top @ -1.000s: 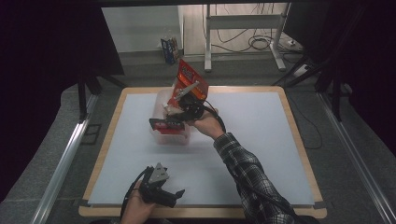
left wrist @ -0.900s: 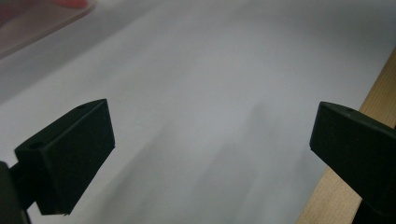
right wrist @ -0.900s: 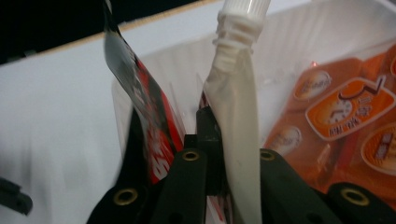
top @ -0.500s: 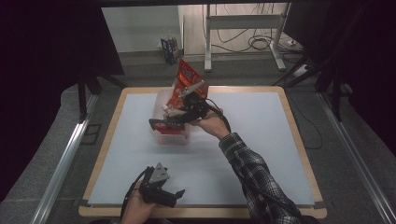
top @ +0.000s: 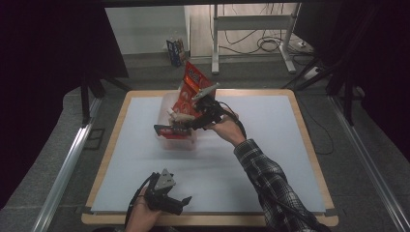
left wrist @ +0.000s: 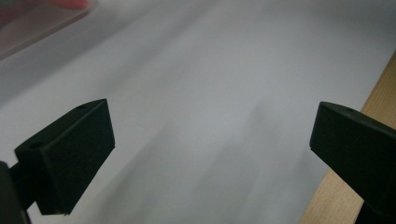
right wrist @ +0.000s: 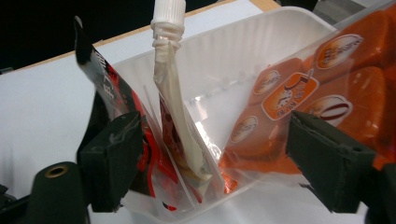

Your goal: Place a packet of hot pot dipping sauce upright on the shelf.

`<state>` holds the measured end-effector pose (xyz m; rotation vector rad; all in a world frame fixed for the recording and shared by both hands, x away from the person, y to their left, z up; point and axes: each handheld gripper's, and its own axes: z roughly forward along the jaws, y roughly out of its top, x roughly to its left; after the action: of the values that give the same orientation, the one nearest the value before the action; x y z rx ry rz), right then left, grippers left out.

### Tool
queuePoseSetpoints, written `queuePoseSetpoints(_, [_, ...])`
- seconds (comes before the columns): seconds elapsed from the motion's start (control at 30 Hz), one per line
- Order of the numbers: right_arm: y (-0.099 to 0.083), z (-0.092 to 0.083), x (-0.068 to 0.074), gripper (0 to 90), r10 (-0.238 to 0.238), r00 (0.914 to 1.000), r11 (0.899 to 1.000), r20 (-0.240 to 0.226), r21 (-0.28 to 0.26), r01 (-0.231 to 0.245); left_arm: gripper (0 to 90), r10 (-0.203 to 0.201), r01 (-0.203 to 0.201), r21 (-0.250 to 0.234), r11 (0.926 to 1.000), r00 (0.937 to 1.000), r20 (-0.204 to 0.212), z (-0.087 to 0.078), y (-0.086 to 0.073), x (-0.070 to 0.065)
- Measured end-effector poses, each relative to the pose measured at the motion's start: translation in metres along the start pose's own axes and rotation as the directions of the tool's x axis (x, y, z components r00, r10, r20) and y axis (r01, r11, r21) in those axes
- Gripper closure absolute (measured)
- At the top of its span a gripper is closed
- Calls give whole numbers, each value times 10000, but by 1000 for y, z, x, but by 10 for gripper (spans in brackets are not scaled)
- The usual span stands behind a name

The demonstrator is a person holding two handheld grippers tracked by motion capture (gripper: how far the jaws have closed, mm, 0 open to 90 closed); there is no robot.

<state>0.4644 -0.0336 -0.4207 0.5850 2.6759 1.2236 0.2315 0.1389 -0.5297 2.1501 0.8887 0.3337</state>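
Pouch (right wrist: 180,107) upright in tub (right wrist: 261,51), between opening right tongs (right wrist: 215,154).

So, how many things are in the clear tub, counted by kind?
Orange snack bag: 1
Red and black packet: 1
Cream pouch with a white cap: 1
Total: 3, all inside the clear tub.

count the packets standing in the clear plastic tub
3 that I can make out. A black-and-red packet leans at the left, a cream spouted pouch stands in the middle, an orange snack bag fills the right of the tub. More may be hidden behind.
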Motion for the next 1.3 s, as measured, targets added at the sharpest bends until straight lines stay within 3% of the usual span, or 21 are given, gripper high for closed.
queuePoseSetpoints(0.27, [-9, -13, -3, 119, 252, 9997, 9992, 19, -319, -252, 0, 65, -65, -21, 10000, 10000, -57, 1, 0, 0])
queuePoseSetpoints(0.5, [-16, -21, -3, 84, 311, 9987, 9992, 399, -246, -301, 0, 114, -115, -48, 9999, 9999, -125, 1, -1, 0])
queuePoseSetpoints(0.93, [-31, -32, 4, 1, 252, 9982, 9995, 544, -223, -240, 0, 253, -253, -10, 9997, 9995, -195, 2, -1, -1])
queuePoseSetpoints(1.3, [-47, -41, 16, 0, 203, 9983, 9991, 550, -395, -182, 0, 340, -339, 11, 9994, 9992, -202, 3, -1, -2])
